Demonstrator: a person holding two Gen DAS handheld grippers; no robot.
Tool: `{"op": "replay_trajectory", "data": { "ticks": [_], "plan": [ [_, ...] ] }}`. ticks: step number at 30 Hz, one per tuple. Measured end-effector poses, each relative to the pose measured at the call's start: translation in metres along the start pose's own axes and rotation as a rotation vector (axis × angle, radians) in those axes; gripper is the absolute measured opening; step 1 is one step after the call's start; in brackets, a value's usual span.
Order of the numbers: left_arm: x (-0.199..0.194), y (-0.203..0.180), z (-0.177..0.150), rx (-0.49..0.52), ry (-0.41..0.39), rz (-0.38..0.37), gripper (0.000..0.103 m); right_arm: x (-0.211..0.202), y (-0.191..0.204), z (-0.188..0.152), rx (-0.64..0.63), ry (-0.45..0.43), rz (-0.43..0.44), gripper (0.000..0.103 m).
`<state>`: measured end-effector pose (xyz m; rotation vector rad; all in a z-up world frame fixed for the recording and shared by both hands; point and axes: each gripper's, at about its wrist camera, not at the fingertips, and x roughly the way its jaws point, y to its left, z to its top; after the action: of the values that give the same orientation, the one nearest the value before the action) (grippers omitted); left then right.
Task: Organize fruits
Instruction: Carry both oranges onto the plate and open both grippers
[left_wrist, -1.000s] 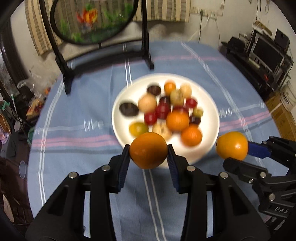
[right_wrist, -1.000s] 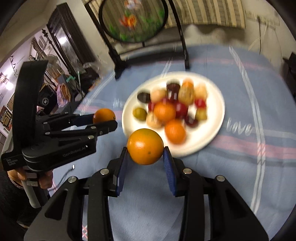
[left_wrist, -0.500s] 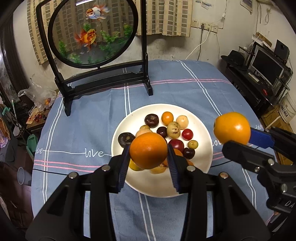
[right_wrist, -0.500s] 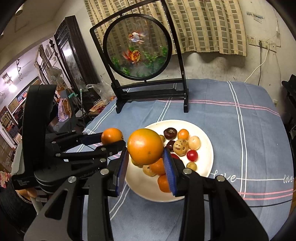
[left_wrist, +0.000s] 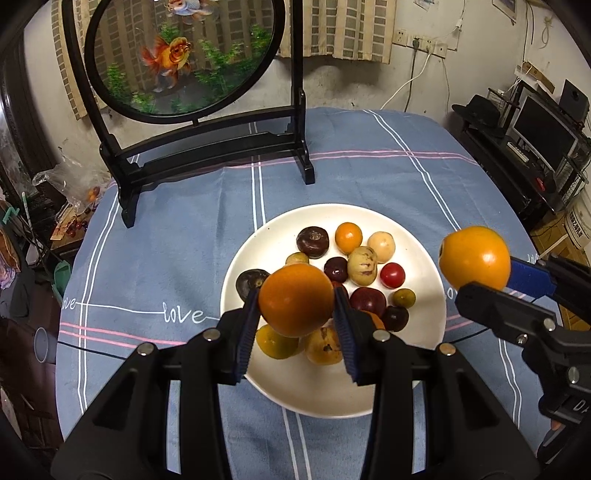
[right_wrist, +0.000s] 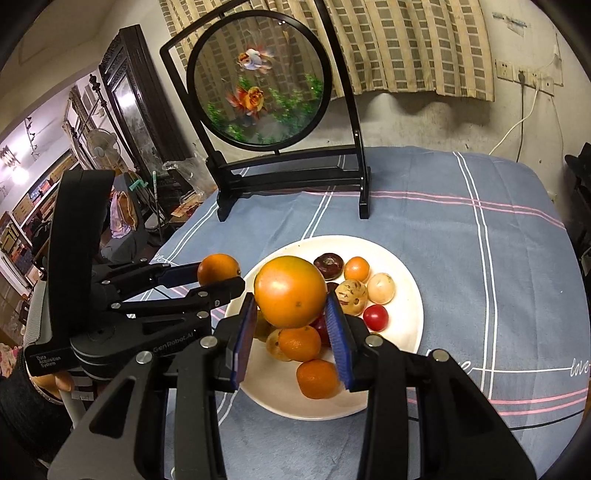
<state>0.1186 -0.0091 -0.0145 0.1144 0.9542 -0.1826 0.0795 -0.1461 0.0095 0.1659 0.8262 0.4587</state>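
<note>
A white plate (left_wrist: 424, 258) (right_wrist: 406, 280) holds several small fruits: oranges, dark plums, pale round fruits and a red tomato (left_wrist: 392, 275). My left gripper (left_wrist: 297, 314) is shut on a large orange (left_wrist: 295, 299) and holds it above the plate's near left part; it also shows in the right wrist view (right_wrist: 218, 268). My right gripper (right_wrist: 291, 321) is shut on another large orange (right_wrist: 290, 297), held above the plate's left side; this orange shows in the left wrist view (left_wrist: 474, 258) at the right, beyond the plate's rim.
A round goldfish screen on a black stand (left_wrist: 207, 144) (right_wrist: 288, 177) stands at the back of the table. The blue striped tablecloth (left_wrist: 155, 258) covers the table. Cluttered shelves and a monitor (left_wrist: 543, 125) lie beyond the table's edges.
Both grippers have lifted and pulled back with their oranges. The plate now sits lower and further in both views, and the screen has come fully into sight.
</note>
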Motion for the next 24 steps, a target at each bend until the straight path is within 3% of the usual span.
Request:
{"op": "replay_trajectory", "data": {
  "ticks": [15,24],
  "plan": [
    [0.022,0.012,0.003,-0.039,0.032,0.014,0.040,0.009,-0.025,0.001,0.043,0.015,-0.039,0.038],
    [0.034,0.000,0.005,-0.012,0.049,-0.004,0.040,0.029,-0.027,0.002,0.035,0.050,-0.033,0.038]
  ]
}}
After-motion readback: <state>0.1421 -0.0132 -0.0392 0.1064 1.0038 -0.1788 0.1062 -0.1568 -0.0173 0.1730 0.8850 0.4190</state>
